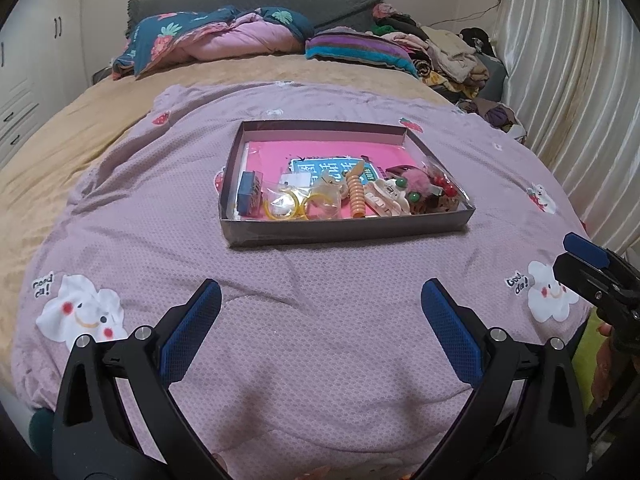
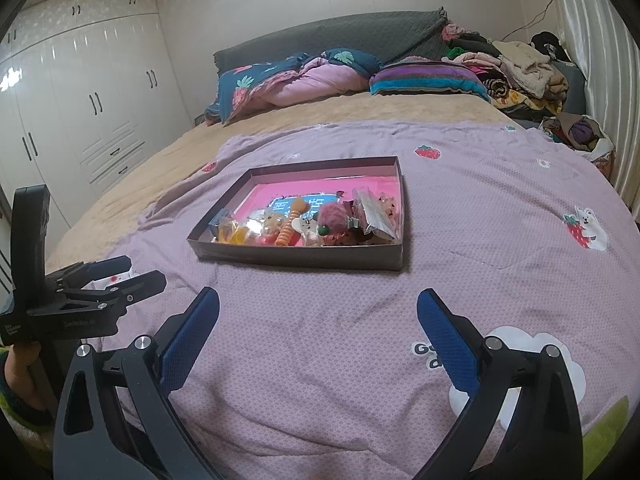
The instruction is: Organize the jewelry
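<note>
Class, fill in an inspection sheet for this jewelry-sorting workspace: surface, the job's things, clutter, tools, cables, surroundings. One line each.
Surface: lilac quilt spread on a bed, rumpled.
Job's things: shallow tray holding yellow rings, an orange spiral tie, a cream claw clip and a pink pompom, crowded at its near edge.
Clutter: heaped clothes by the headboard.
Tools: left tool and right tool both open, empty, short of the tray.
Cables: thin wire on the far wall.
Surroundings: white wardrobe, curtain.

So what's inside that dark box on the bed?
The box holds yellow rings, an orange spiral tie, a pink pompom and a pink book underneath, partly covered.
</note>
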Demonstrator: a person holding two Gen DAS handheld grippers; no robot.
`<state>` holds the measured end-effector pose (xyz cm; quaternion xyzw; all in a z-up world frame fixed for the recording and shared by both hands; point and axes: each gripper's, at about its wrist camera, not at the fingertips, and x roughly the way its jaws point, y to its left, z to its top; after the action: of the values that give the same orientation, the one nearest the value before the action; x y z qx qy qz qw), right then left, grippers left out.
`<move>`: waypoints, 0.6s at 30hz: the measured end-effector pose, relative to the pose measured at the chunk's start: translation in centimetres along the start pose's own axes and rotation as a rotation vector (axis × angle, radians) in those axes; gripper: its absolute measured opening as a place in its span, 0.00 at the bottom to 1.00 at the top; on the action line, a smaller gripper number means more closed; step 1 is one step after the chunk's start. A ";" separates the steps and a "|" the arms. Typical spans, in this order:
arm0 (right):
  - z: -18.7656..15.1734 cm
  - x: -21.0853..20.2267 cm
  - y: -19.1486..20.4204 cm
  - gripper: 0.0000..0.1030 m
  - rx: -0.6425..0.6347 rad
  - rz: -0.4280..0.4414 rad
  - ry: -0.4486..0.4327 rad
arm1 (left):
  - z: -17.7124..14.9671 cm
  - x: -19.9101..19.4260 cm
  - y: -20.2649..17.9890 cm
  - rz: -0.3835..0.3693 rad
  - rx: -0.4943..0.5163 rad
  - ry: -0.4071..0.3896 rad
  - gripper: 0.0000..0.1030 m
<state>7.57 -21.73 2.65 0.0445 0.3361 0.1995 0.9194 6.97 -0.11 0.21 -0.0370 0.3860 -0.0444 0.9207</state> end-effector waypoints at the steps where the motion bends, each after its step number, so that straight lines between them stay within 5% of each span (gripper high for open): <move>1: 0.0 0.0 -0.1 0.96 0.000 -0.001 0.002 | 0.0 0.0 0.0 -0.001 0.001 0.000 0.91; 18: 0.2 -0.1 -0.3 0.96 0.006 -0.006 -0.003 | -0.3 -0.2 -0.5 -0.004 0.013 0.007 0.91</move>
<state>7.76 -22.03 2.80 0.0466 0.3354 0.1959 0.9203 6.62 -0.62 0.22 -0.0317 0.3890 -0.0487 0.9194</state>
